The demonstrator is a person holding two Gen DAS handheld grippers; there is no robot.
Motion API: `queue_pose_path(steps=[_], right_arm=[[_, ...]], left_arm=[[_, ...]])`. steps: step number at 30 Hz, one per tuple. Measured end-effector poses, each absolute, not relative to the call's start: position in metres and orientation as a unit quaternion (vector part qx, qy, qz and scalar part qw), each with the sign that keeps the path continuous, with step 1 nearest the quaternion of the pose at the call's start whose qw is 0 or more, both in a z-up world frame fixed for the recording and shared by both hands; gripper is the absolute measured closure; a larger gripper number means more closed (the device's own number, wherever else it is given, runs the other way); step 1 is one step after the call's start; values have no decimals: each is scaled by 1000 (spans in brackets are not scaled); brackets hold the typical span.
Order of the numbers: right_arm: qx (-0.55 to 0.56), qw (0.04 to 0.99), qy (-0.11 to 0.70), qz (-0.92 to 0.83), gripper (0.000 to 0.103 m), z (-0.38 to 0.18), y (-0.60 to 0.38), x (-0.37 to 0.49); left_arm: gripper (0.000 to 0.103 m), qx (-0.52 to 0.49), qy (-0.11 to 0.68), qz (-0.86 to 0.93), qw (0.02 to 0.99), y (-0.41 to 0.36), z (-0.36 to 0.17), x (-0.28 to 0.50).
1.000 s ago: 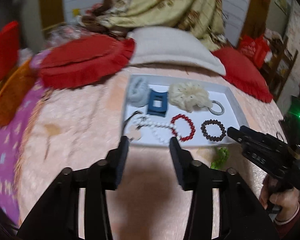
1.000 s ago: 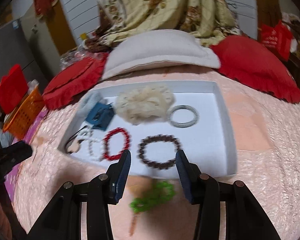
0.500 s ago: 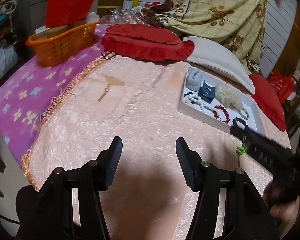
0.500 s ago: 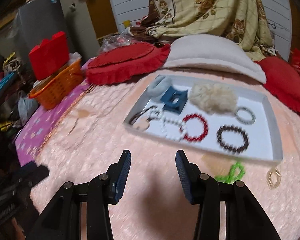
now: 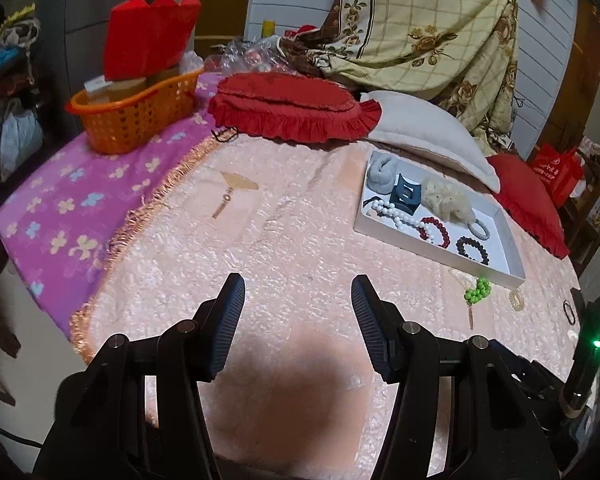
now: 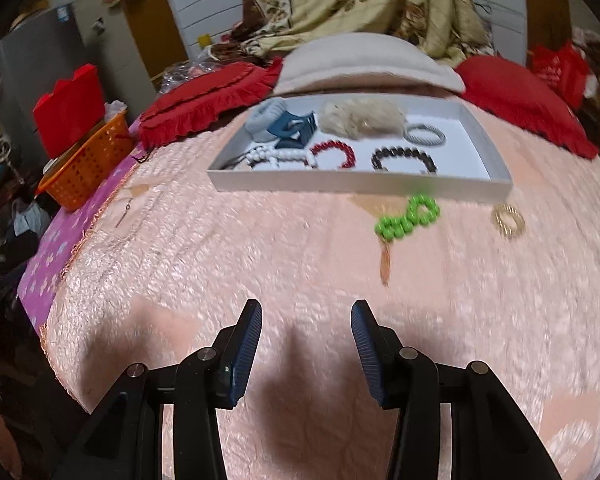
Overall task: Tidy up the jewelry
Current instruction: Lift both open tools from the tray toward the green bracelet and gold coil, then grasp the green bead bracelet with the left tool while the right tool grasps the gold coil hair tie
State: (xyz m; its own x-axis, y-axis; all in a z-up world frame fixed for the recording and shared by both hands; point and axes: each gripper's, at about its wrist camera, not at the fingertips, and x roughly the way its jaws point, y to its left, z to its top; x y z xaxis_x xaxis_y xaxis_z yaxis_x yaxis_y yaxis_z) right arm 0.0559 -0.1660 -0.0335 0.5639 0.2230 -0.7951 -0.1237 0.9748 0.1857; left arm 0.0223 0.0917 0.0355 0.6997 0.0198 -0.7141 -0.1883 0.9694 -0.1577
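Note:
A white tray (image 6: 360,182) lies on the pink bedspread and holds a red bead bracelet (image 6: 334,154), a dark bead bracelet (image 6: 404,158), a white pearl strand (image 6: 284,156), a blue clip (image 6: 294,128), a cream scrunchie (image 6: 360,118) and a grey ring (image 6: 424,135). A green bead bracelet (image 6: 408,218) and a gold coil ring (image 6: 508,221) lie on the bedspread in front of the tray. The tray also shows in the left wrist view (image 5: 512,248). My left gripper (image 5: 298,294) and right gripper (image 6: 306,320) are open, empty and well short of the tray.
An orange basket (image 5: 132,114) with a red box stands at the far left on a purple cloth (image 5: 80,208). Red cushions (image 5: 292,108) and a white pillow (image 5: 424,136) lie behind the tray. A gold tassel (image 5: 230,192) lies on the bedspread.
Both grippers have pulled back from the tray, which now sits farther away. The left gripper has swung left and its jaws stand wider. The right gripper has come back toward the green bracelet.

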Motion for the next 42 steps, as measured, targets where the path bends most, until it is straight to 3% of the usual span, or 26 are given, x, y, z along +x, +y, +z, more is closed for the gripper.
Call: queue_pose_path(steps=[11, 21, 32, 42], right_arm=[[66, 895, 433, 80, 58, -15, -187, 25], [105, 904, 414, 16, 58, -4, -262, 11], [155, 888, 434, -12, 58, -28, -337, 44], [133, 887, 441, 25, 58, -53, -360, 118]], left_arm=[[48, -93, 366, 36, 925, 69, 59, -4], [47, -83, 374, 27, 923, 58, 61, -12], [47, -18, 418, -2, 908, 4, 31, 27], [48, 9, 467, -88, 880, -80, 0, 96]])
